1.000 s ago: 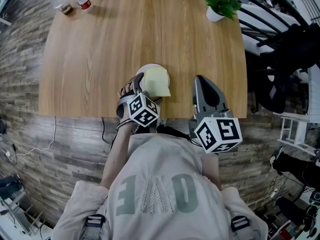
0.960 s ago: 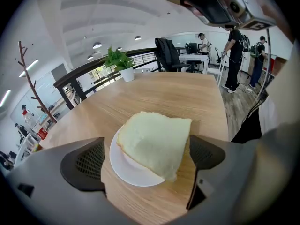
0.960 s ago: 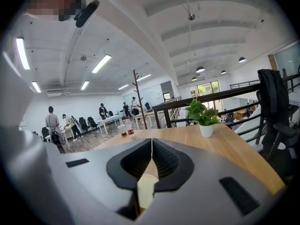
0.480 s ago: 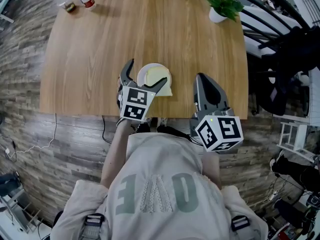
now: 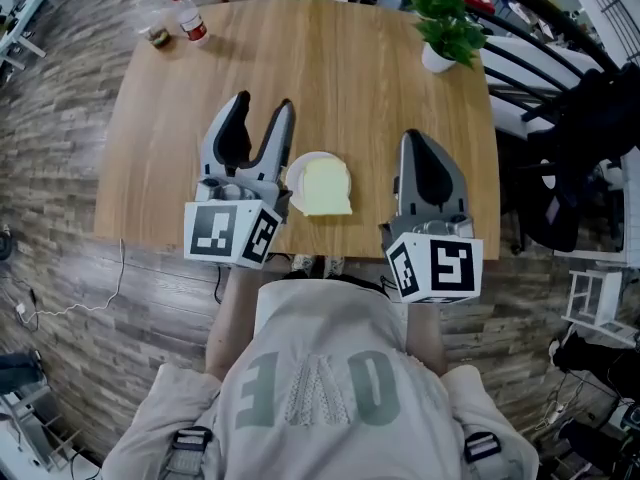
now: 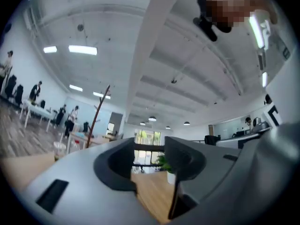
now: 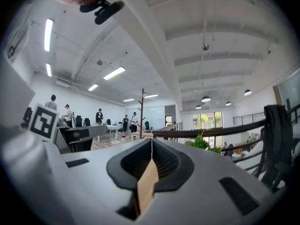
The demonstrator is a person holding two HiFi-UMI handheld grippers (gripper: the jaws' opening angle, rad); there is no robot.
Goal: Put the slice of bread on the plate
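The pale slice of bread [image 5: 325,188] lies on the small white plate [image 5: 295,170], near the front edge of the wooden table [image 5: 180,118]. The slice overhangs the plate's right side. My left gripper [image 5: 263,104] is raised to the left of the plate and points away over the table. Its jaws are apart and closing, with nothing between them; the left gripper view shows only table through the gap of the left gripper [image 6: 149,156]. To the right of the plate my right gripper [image 5: 421,140] is held level, shut and empty, and in its own view the right gripper [image 7: 151,146] has its jaws meeting.
A potted plant [image 5: 445,18] stands at the table's far right corner. A bottle [image 5: 190,20] and a clear cup [image 5: 153,30] stand at the far left corner. Dark chairs and bags [image 5: 580,128] crowd the floor to the right.
My left gripper has come up off the bread and plate, swung left and turned to point level, and its jaws have narrowed. The right gripper has risen a little. The bread stays on the plate.
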